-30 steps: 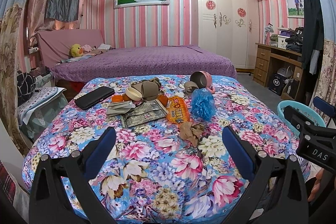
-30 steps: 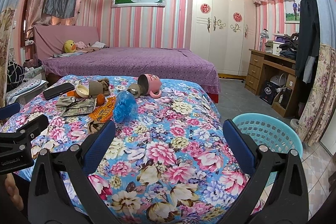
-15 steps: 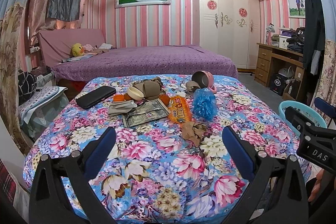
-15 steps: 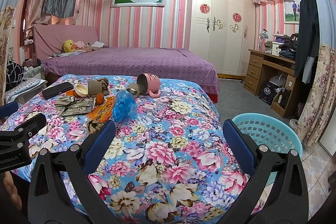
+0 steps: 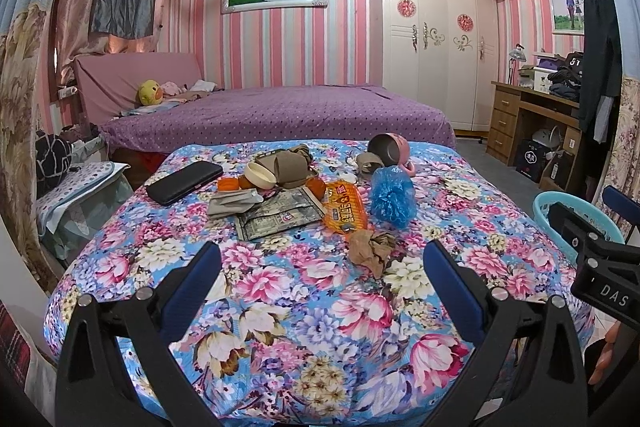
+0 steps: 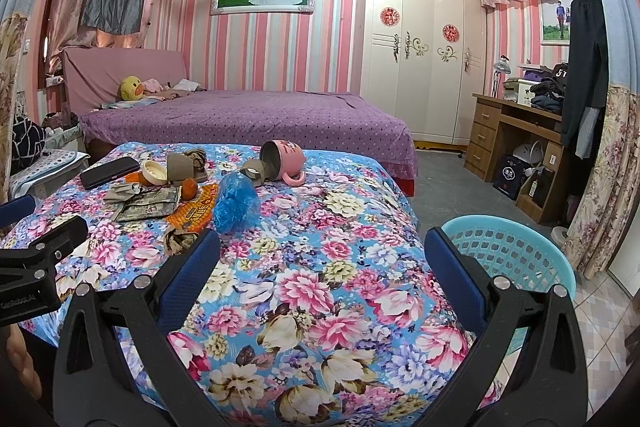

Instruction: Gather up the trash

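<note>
1. Both claws, left gripper (image 5: 320, 279) and right gripper (image 6: 320, 267), gape wide, empty.
2. Trash on floral table (image 5: 280, 307): crumpled brown wrapper (image 5: 370, 247) near, orange packet (image 5: 346, 207) beyond.
3. Blue basket (image 6: 516, 251) right of table.

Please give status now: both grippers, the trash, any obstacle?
Left gripper open, empty; right gripper open, empty. Crumpled brown wrapper nearest, untouched on floral cloth. Blue basket beside table. Path clear.

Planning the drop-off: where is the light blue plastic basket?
The light blue plastic basket sits on the floor off the floral table's right edge, beyond the right claw.
</note>
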Available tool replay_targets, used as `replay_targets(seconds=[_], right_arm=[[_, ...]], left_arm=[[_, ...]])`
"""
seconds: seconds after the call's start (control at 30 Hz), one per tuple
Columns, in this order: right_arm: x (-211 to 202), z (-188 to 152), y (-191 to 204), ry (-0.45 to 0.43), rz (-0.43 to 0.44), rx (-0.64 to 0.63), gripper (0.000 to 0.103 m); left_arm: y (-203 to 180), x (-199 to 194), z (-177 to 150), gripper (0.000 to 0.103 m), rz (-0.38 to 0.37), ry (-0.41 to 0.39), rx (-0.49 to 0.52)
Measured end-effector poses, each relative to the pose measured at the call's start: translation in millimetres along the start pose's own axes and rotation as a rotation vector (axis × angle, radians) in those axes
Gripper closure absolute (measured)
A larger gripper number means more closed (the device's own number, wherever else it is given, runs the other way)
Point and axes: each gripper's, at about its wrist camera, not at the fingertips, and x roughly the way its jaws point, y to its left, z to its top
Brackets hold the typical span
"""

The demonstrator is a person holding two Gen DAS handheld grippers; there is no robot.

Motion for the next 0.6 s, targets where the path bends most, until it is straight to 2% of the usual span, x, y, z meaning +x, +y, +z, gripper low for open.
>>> replay_targets(seconds=[0.6], right_arm=[[-1.5, 0.0, -4.0, 0.001, -0.006, -0.004, 0.004]], left_arm=[[1.4, -0.1, -1.4, 0.004, 0.006, 0.004, 0.000]])
